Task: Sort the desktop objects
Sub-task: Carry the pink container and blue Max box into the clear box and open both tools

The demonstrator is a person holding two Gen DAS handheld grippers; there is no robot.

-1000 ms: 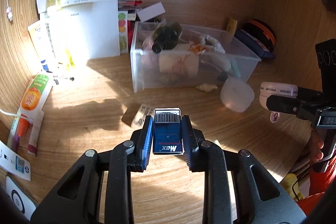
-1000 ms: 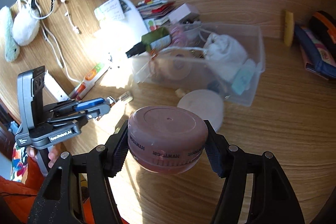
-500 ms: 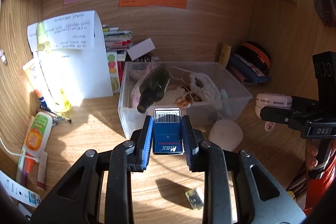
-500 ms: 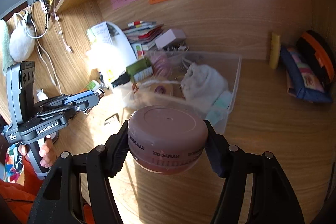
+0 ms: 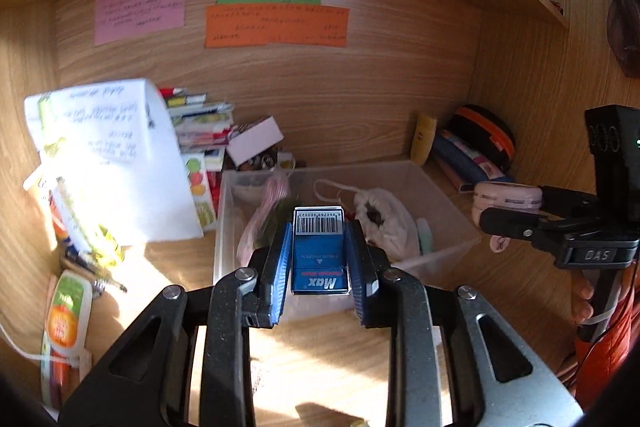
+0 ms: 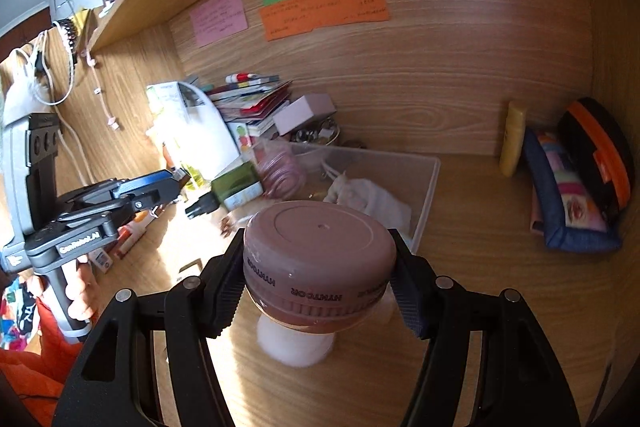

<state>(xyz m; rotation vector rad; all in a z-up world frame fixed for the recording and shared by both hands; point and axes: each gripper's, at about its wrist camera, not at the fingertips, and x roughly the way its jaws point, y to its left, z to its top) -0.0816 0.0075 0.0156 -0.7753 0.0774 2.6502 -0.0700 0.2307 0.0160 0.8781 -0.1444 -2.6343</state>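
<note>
My left gripper is shut on a small blue Max staple box with a barcode on its end, held in the air in front of the clear plastic bin. My right gripper is shut on a round pink jar, gripped by its sides above the desk and the near edge of the bin. In the left wrist view the same pink jar shows at the right. The bin holds a dark green bottle, a white cloth pouch and pink cord.
A white round lid lies on the desk under the jar. Behind the bin are stacked booklets, a white paper stand and a small box. A tube lies left; pouches and a yellow tube sit right.
Both grippers rose and drew back from the desk with their objects still held. The views tilted up, so the bin sits lower and the back wall with its coloured notes fills more of the frame.
</note>
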